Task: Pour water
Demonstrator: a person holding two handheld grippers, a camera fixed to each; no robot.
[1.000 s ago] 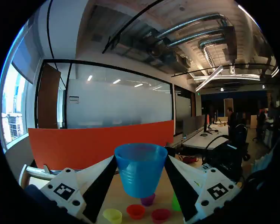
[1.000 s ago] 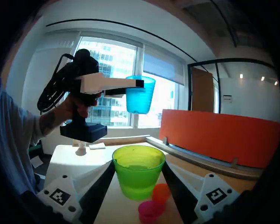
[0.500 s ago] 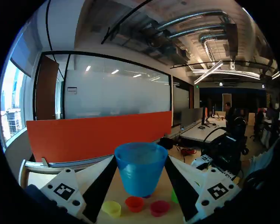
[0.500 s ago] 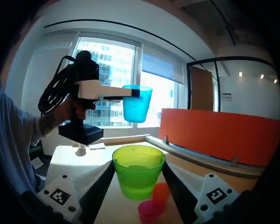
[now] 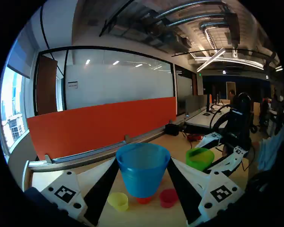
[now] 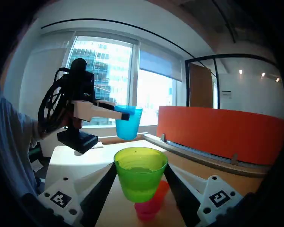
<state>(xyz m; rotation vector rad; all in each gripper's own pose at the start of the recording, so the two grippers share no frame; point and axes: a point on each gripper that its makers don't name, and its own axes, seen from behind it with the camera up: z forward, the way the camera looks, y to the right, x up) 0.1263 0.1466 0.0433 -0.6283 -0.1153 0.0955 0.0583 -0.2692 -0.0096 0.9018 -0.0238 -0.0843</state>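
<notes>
While upright, blue cup [image 5: 142, 174] between left fingers [image 5: 103, 189].

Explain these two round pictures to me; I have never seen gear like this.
No robot here: a person holds a two-finger gripper in each hand, with a fisheye camera on each. The left gripper view looks along the left gripper, shut on a blue cup. The right gripper view looks along the right gripper, shut on a green cup, apparently part-filled; farther off it shows the other gripper and the blue cup. On the wooden table stand a yellow cup, an orange cup and a red cup, all small.
</notes>
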